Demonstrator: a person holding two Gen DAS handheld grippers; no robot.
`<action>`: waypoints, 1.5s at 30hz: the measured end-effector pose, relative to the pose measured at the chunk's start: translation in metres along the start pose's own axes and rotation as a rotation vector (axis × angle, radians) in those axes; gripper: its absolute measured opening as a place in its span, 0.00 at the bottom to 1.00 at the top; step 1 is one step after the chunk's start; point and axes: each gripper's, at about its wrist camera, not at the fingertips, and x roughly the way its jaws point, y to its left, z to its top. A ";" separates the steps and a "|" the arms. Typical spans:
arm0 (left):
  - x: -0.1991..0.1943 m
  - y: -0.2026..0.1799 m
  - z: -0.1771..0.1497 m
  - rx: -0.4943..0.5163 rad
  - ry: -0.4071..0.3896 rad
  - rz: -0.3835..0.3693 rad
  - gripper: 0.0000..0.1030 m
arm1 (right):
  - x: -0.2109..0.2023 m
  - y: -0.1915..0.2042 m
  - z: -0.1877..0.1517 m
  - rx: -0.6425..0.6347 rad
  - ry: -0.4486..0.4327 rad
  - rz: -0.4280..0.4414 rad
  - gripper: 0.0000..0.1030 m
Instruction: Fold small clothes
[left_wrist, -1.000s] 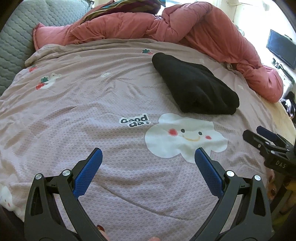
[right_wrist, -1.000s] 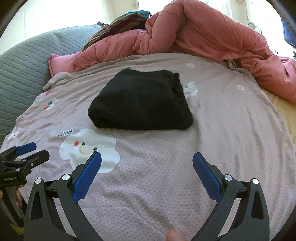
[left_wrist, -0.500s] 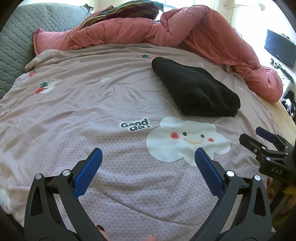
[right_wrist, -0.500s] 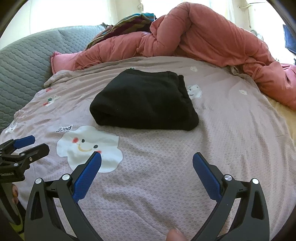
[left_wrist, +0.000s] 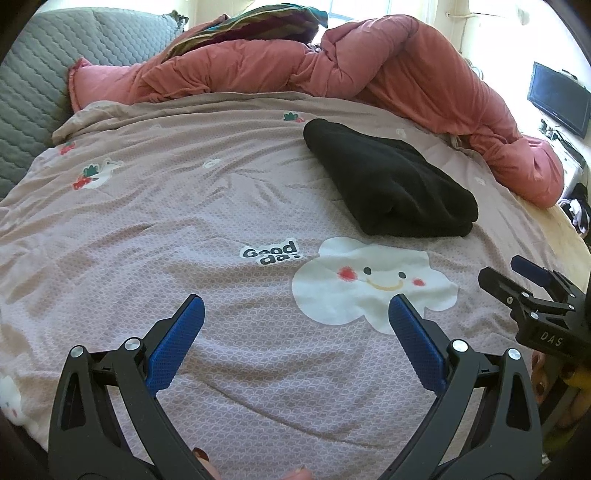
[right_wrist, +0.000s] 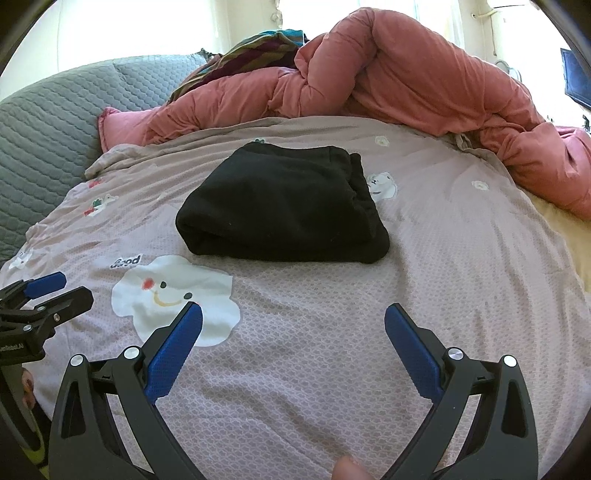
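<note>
A black garment (right_wrist: 284, 210) lies folded into a thick rectangle on the mauve bedsheet (right_wrist: 461, 266); it also shows in the left wrist view (left_wrist: 391, 184), beyond a white smiling-cloud print (left_wrist: 369, 280). My left gripper (left_wrist: 295, 310) is open and empty, low over the sheet, short of the cloud print and well short of the garment. My right gripper (right_wrist: 293, 317) is open and empty, in front of the garment with bare sheet between. Each gripper shows at the edge of the other's view: the right one (left_wrist: 517, 277), the left one (right_wrist: 55, 291).
A bunched pink duvet (right_wrist: 406, 85) runs along the far side and right of the bed. A striped cloth (right_wrist: 255, 55) lies on it. A grey quilted headboard (right_wrist: 48, 133) stands at the left. A dark screen (left_wrist: 557, 99) is at the far right.
Both grippers have drawn back and risen a little from the garment, so it sits farther off in both views. Jaws stay open. The garment has not moved.
</note>
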 end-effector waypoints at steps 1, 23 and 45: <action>-0.001 0.000 0.000 -0.001 -0.002 0.000 0.91 | 0.000 0.000 0.000 -0.001 0.003 -0.001 0.96; -0.002 0.003 0.001 -0.003 0.003 0.016 0.91 | 0.000 0.001 0.000 -0.003 0.010 -0.003 0.96; -0.002 0.002 0.001 -0.004 0.002 0.017 0.91 | 0.001 0.002 0.001 -0.003 0.017 0.001 0.96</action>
